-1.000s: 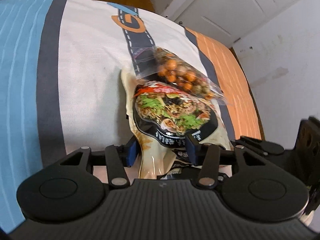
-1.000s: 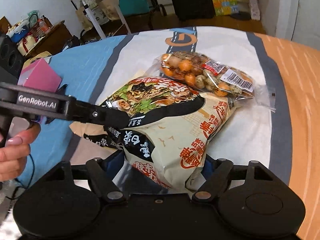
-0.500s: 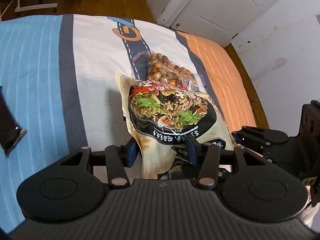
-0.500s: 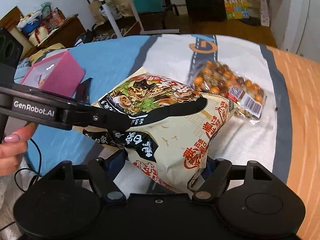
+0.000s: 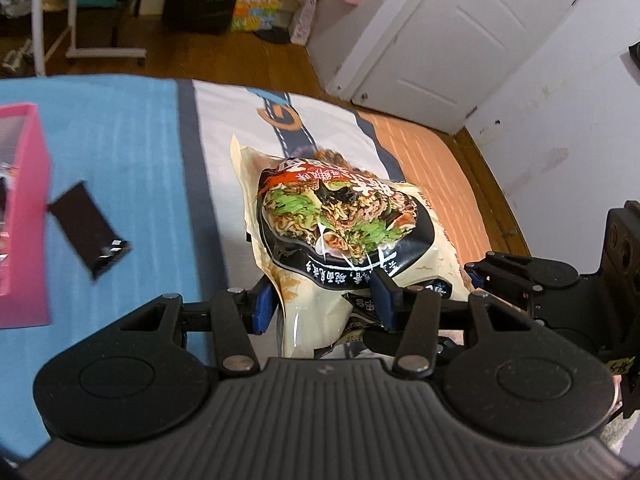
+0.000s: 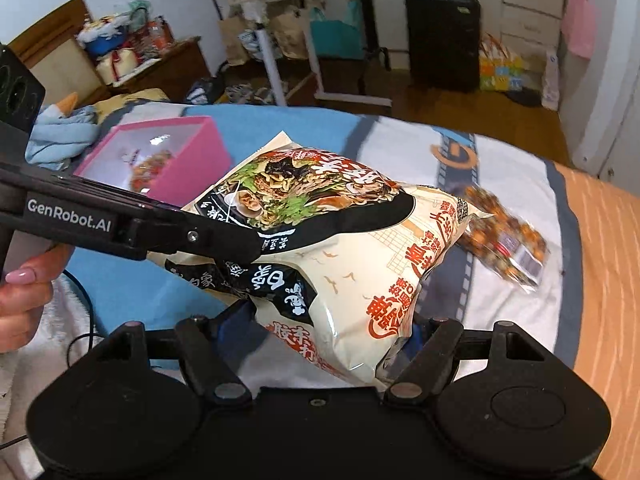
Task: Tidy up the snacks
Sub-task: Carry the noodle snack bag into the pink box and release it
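Above the bed's (image 6: 520, 184) middle, I had both left tongs (image 5: 324, 304) and right tongs (image 6: 328, 328) clamped on the noodle bag (image 6: 340, 240), judging it should travel level toward the pink box (image 6: 160, 160) without crushing.

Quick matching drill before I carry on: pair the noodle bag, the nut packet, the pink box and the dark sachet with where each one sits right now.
Things:
1. noodle bag
2. nut packet
3. pink box
4. dark sachet

Places:
A. flat on the blue stripe beside the box
B. held by both tongs, left tongs and right tongs
C. on the bed's blue side, open top
D. lying on the bedspread beyond the bag

Pairs: 1-B, 2-D, 3-C, 4-A
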The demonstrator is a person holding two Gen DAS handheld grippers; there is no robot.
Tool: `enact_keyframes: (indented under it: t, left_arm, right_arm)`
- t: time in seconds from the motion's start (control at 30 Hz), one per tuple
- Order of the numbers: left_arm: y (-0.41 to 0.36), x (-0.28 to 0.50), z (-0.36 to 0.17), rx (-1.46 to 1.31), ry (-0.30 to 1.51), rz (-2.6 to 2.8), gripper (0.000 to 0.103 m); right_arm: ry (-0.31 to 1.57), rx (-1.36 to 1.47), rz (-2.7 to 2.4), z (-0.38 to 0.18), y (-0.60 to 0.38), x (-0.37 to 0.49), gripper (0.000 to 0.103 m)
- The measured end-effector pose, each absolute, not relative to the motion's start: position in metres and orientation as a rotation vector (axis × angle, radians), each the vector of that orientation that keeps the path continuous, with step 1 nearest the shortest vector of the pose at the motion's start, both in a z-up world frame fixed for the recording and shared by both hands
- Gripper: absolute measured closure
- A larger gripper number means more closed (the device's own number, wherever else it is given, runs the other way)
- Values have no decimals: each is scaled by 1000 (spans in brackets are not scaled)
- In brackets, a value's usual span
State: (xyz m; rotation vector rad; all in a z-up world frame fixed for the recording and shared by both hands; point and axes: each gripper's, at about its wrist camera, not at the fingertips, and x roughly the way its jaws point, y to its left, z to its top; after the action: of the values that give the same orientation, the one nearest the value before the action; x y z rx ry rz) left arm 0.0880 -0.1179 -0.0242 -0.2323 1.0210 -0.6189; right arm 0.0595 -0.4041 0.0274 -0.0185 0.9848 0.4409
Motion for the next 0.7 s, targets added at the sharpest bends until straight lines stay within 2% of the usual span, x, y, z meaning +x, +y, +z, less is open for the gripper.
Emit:
enact_keyframes:
  t: [0.43, 0.57, 0.7]
  left_arm:
    - [-4, 51, 6, -293, 814, -520, 55]
    - [36, 54, 10, -271, 748, -456, 55]
    - [79, 71, 4, -288, 758, -386, 54]
  right_arm:
    - [830, -173, 543, 65, -297, 55, 24]
    - [781, -134, 585, 60, -259, 71, 24]
    - [745, -179, 619, 51, -214, 83, 24]
